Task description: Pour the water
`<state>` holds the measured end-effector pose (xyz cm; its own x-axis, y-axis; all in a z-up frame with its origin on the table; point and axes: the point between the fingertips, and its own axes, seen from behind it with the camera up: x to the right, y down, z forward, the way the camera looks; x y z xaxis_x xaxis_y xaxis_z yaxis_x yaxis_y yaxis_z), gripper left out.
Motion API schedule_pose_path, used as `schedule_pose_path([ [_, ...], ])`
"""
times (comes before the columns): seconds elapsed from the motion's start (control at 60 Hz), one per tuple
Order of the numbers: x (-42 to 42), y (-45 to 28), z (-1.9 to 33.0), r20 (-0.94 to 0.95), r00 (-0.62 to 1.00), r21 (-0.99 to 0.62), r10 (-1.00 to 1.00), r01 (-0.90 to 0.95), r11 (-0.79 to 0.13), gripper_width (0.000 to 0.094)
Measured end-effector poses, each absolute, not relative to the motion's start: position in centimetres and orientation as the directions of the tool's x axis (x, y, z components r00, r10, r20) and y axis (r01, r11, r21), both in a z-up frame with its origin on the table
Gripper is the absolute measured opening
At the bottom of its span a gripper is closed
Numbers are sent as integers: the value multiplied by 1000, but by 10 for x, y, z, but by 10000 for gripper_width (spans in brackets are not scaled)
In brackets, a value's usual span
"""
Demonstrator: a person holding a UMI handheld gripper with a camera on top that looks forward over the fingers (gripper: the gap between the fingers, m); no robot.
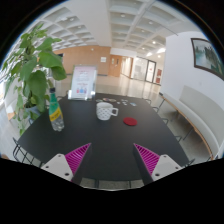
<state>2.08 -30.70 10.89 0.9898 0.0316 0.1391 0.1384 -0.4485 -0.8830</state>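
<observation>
A green bottle with a yellow label [55, 110] stands upright on the dark round table [100, 140], beyond my left finger. A white mug [105, 111] stands to the right of the bottle, near the table's far side, its handle to the right. My gripper [112, 157] is open and empty, held above the table's near part, well short of both. Its two magenta pads [77, 155] stand wide apart.
A small red object [130, 122] lies on the table right of the mug. A leafy plant [30, 65] rises behind the bottle. A white sign board [83, 82] stands beyond the table. A chair [168, 108] is at the table's right.
</observation>
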Motion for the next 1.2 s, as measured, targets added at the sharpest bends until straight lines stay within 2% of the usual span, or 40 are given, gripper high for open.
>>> schedule_pose_path([
  [0.2, -95, -286, 95, 79, 985, -897, 153, 137, -419, 856],
  [0.367, -175, -233, 87, 50, 979, -919, 197, 122, -374, 852],
  [0.667, -255, -135, 55, 38, 976, -934, 214, 111, -341, 825],
  [0.8, -261, -111, 46, 49, 982, -940, 184, 108, -323, 727],
  [0.833, -260, -108, 47, 45, 983, -943, 176, 100, -317, 676],
  [0.867, -258, -104, 46, 45, 985, -947, 165, 95, -307, 557],
  [1.1, -262, -102, 53, 25, 983, -962, 180, 72, -262, 402],
  [1.2, -270, -105, 64, 10, 977, -969, 214, 62, -239, 395],
])
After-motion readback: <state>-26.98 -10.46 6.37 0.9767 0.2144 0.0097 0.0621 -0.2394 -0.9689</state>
